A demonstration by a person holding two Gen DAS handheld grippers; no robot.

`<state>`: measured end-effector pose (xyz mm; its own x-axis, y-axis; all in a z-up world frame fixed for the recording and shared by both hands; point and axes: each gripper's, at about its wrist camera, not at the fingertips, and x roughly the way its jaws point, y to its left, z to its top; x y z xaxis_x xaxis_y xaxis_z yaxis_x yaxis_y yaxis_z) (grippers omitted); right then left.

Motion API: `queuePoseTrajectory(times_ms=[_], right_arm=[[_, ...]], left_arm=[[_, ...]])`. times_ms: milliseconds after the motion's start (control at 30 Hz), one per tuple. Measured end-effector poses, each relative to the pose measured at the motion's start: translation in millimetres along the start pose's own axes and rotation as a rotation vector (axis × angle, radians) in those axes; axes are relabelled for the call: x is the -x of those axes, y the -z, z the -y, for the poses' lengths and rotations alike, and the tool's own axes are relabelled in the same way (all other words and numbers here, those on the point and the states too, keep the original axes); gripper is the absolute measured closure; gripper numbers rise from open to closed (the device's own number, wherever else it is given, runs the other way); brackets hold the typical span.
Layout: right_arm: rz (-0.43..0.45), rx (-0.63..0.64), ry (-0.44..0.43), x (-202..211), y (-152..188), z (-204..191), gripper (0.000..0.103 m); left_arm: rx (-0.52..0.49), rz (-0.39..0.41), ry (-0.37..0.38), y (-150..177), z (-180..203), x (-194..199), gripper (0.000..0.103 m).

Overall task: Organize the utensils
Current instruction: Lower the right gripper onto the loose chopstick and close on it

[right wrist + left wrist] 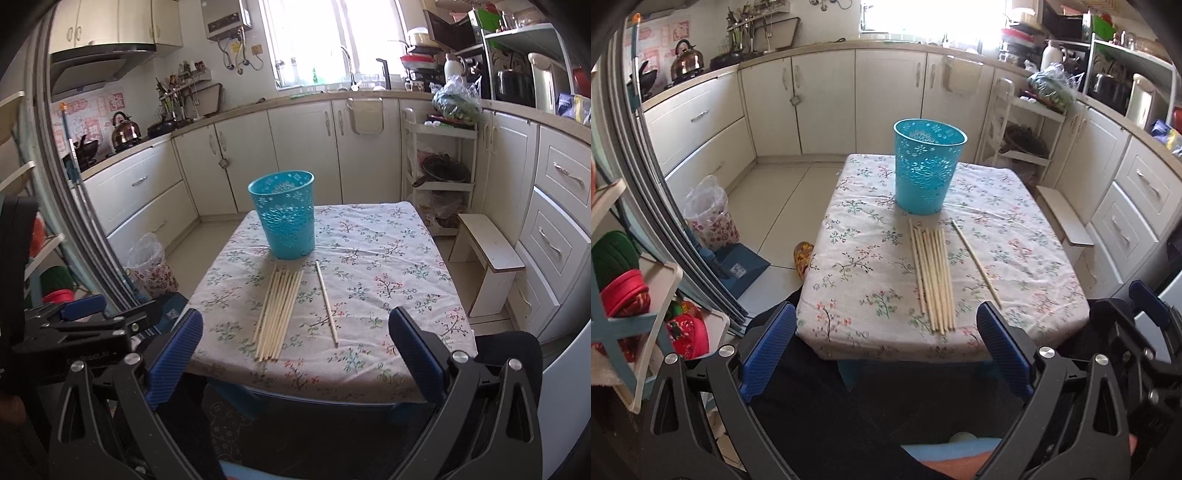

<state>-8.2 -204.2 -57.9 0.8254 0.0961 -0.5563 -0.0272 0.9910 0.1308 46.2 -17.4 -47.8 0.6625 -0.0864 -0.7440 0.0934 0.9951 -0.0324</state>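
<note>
Hovering before a floral tabletop [1015, 258], left gripper [886, 345] and right gripper [295, 345] are both spread, empty. Chopsticks bundle [932, 277] lies below a turquoise basket [925, 166]; single chopstick [975, 260] just beside.

Turquoise plastic cup-shaped basket [928, 170] with embossed snowflake-flower pattern; pale natural wooden chopsticks [932, 278]; white tablecloth [864, 266] with pink-and-green floral sprig print; black gripper frames, ribbed blue finger pads [173, 356]; cream kitchen cabinets [306, 147]; copper-brown shiny kettle [125, 129].
</note>
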Motion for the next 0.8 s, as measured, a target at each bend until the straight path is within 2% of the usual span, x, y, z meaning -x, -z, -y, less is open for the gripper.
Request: queuePoseTrajectory(times_ms=[133, 200, 400, 533, 600, 667, 800], right_arm=[[-0.074, -0.008, 0.013, -57, -12, 15, 0.013], [-0.122, 0.0, 0.01, -88, -16, 21, 0.029], [-0.285, 0.011, -0.026, -182, -16, 29, 0.061], [-0.326, 0.062, -0.007, -224, -19, 26, 0.072], [-0.351, 0.079, -0.001, -244, -20, 25, 0.081], [-0.37, 0.092, 0.008, -258, -19, 26, 0.082], [-0.399, 0.092, 0.02, -276, -16, 34, 0.093]], left_arm=[[0.008, -0.041, -0.003, -17, -2, -37, 0.012], [0.024, -0.062, 0.019, -24, -4, -57, 0.012], [0.043, -0.085, 0.033, -45, 0, -111, 0.012], [0.039, -0.116, 0.002, -55, 6, -151, 0.012], [0.037, -0.145, -0.021, -58, 8, -174, 0.012], [0.044, -0.171, -0.026, -61, 9, -194, 0.012], [0.043, -0.207, -0.048, -66, 12, -226, 0.013]])
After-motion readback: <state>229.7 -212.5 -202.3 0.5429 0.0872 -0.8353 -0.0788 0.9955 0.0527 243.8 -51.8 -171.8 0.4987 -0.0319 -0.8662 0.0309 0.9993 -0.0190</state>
